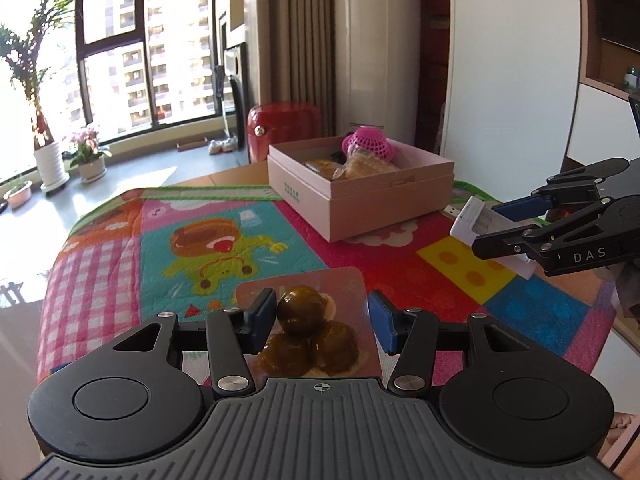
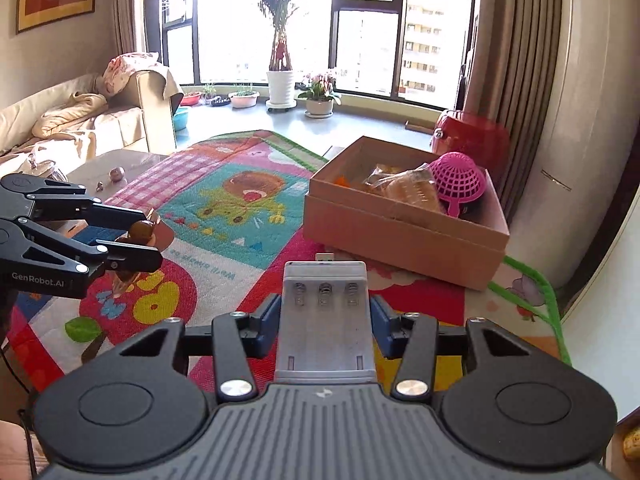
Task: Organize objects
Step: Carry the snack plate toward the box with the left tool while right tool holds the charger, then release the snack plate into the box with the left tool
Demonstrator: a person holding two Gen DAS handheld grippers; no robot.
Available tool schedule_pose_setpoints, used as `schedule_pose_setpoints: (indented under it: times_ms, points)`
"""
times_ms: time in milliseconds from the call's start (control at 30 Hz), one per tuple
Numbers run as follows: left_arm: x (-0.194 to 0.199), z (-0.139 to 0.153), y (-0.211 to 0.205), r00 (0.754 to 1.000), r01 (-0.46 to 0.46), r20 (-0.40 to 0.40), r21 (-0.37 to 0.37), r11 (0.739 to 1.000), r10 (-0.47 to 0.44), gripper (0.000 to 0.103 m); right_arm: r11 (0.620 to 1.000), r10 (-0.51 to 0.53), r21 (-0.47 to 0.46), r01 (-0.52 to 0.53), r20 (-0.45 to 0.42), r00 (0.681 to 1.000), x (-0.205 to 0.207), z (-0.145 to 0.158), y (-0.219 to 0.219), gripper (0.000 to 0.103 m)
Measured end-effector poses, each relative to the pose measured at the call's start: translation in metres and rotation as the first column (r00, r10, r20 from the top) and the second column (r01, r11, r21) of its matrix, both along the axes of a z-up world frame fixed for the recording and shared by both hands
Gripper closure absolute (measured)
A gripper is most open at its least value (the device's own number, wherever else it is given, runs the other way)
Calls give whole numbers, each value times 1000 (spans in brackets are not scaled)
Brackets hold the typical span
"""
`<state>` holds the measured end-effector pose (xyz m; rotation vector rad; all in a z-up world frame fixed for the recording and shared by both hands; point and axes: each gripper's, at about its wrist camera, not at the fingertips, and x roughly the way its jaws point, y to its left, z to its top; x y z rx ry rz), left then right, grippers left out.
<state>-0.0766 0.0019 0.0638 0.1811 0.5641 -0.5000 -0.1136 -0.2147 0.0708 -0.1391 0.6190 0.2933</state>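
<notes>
My left gripper (image 1: 322,322) is shut on a clear packet of dark green round sweets (image 1: 308,324), held above the colourful mat (image 1: 200,240). My right gripper (image 2: 324,324) is shut on a white battery charger (image 2: 326,316) with spring slots and a USB plug at its far end. The charger also shows in the left wrist view (image 1: 480,224), at the right. An open pink box (image 1: 360,196) stands on the mat beyond both grippers; it holds wrapped snacks (image 2: 404,188) and a pink mesh strainer (image 2: 458,180). The left gripper with its packet shows at the left of the right wrist view (image 2: 140,240).
A red suitcase (image 1: 282,128) stands on the floor behind the box. Potted plants (image 2: 280,88) line the window sill. A sofa (image 2: 80,120) with blankets is at far left, and a side table (image 2: 116,168) with small objects next to the mat.
</notes>
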Motion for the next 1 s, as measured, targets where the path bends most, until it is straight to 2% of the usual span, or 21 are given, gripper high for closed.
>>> schedule_pose_setpoints:
  times_ms: [167,300,400,467,533,600,667,733,867,1000]
  points:
    - [-13,24,-13,998,43,45,-2,999,-43,48,1000,5,-7,-5,37,999,-16,6,-6,56]
    - [1,43,-35,994,67,88,11,998,-68,47,1000,2,16,-3,50,999,-20,5,-12,56]
    - [32,61,-56,991,75,111,-15,997,-73,47,1000,-10,27,9,49,999,-19,4,-16,56]
    - [62,72,-70,991,38,130,-50,998,-31,47,999,-25,31,23,50,998,-18,4,-19,56]
    - [100,78,-78,990,-25,137,-145,989,45,47,999,-38,37,36,51,998,-17,4,-23,56]
    - [137,72,-83,989,-57,120,-260,964,91,46,998,-50,50,48,42,998,-15,3,-27,56]
    - [166,58,-89,988,-126,54,-293,948,148,48,996,-67,61,65,26,997,-11,0,-30,56]
    - [173,48,-87,981,-168,39,-315,934,190,49,994,-87,68,86,14,996,-8,-2,-35,56]
    - [153,35,-62,983,-166,16,-351,922,183,49,991,-103,79,105,-23,994,-3,-10,-43,56]
    - [115,13,-27,982,-187,-77,-340,922,171,49,987,-115,102,123,-80,990,10,-16,-45,56]
